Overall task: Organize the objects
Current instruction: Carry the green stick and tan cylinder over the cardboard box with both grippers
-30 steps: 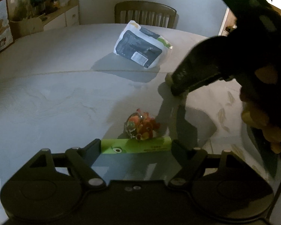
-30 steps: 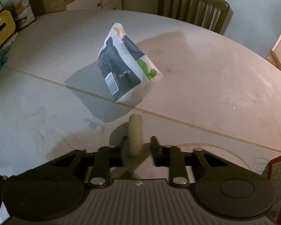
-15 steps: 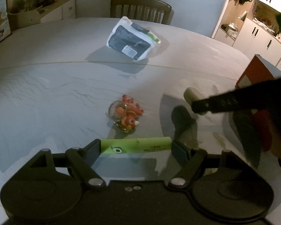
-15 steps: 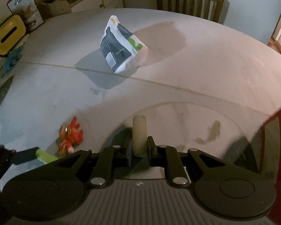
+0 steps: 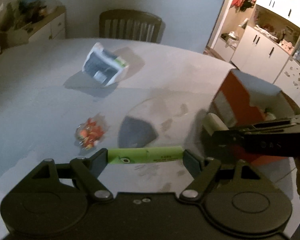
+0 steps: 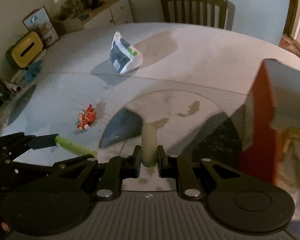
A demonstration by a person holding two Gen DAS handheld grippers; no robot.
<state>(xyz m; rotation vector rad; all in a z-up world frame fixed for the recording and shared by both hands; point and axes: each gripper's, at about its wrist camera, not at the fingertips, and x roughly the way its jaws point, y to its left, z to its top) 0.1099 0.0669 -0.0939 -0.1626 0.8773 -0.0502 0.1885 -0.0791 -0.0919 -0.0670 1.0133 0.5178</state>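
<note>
Both grippers have drawn back from the bag (image 5: 105, 65) since 1 second ago, so more of the table (image 5: 40, 100) now shows, and the red box (image 5: 248, 98) has come into sight at the right. Left gripper (image 5: 145, 156) is clamped across the ends of a green tube (image 5: 145, 155), which lies crosswise between its 2 fingers above the tabletop. Right gripper (image 6: 149, 156) is clenched on a pale cylinder (image 6: 149, 140) that stands upright between its fingers; in the left view this cylinder sits just beside the box's near wall, though whether they touch is hard to tell in the blur. Inside the open box something lies, too dim to name. On the table rest 2 loose things: the bag, tilted, near a chair (image 6: 194, 8) at the far side, and a small red toy (image 6: 87, 117) closer in, well apart from the bag.
</note>
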